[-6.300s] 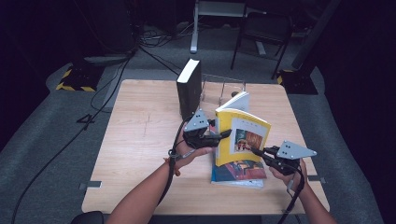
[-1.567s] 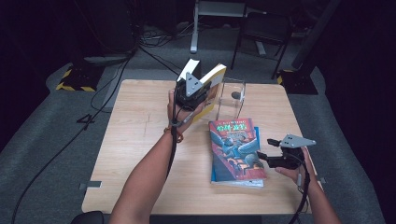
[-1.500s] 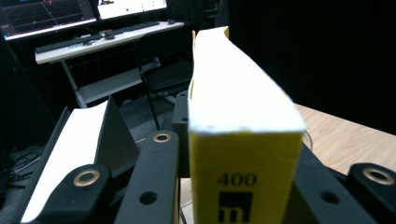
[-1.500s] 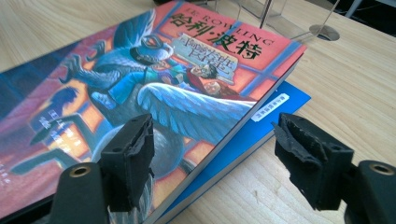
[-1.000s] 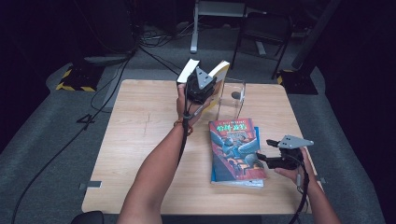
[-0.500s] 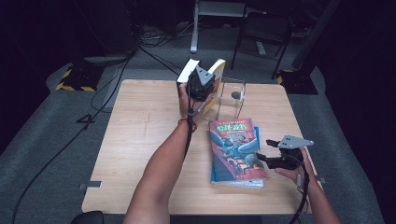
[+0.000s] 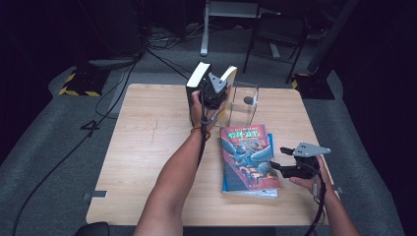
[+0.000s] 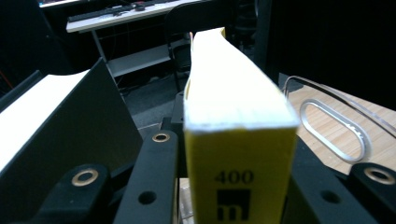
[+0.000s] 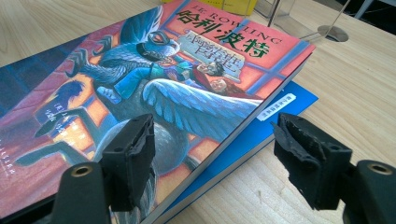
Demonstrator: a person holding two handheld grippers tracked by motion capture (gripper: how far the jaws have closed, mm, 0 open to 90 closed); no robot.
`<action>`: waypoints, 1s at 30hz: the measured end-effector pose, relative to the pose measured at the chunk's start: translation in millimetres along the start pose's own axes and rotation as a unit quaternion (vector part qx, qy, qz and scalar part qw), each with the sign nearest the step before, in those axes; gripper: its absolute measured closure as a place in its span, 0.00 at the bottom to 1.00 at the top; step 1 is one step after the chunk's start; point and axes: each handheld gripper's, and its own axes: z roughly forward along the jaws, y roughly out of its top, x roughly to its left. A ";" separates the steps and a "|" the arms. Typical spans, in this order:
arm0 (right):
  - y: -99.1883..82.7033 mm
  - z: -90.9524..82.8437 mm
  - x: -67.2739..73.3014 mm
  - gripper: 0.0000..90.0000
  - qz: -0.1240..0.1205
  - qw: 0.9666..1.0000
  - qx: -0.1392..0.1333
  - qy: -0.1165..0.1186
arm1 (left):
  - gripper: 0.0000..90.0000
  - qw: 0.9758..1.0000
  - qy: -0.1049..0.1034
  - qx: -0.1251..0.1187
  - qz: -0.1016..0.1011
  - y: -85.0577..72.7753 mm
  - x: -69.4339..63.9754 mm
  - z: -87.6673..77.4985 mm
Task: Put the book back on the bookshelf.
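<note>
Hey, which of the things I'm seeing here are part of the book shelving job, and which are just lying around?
Part of the job:
- yellow book, clamped in the left claw
- black book standing beside it
- clear bookend
- red-covered book on the blue book
- right claw, open at that stack's corner

Lying about:
- chair
- floor cables

Table evenly lit, surroundings dark; left gripper view blurred up close

"400" on yellow book spine
</note>
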 end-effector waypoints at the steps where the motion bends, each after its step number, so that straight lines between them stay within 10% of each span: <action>1: -0.1 0.0 -0.2 0.33 0.000 1.000 0.000 0.000 | 0.82 1.000 -0.002 0.003 0.003 0.0 -0.3 -1.0; 30: 0.9 2.4 2.9 0.34 -0.003 1.000 0.009 0.012 | 0.74 0.998 -0.046 0.034 0.020 -1.3 3.1 -26.8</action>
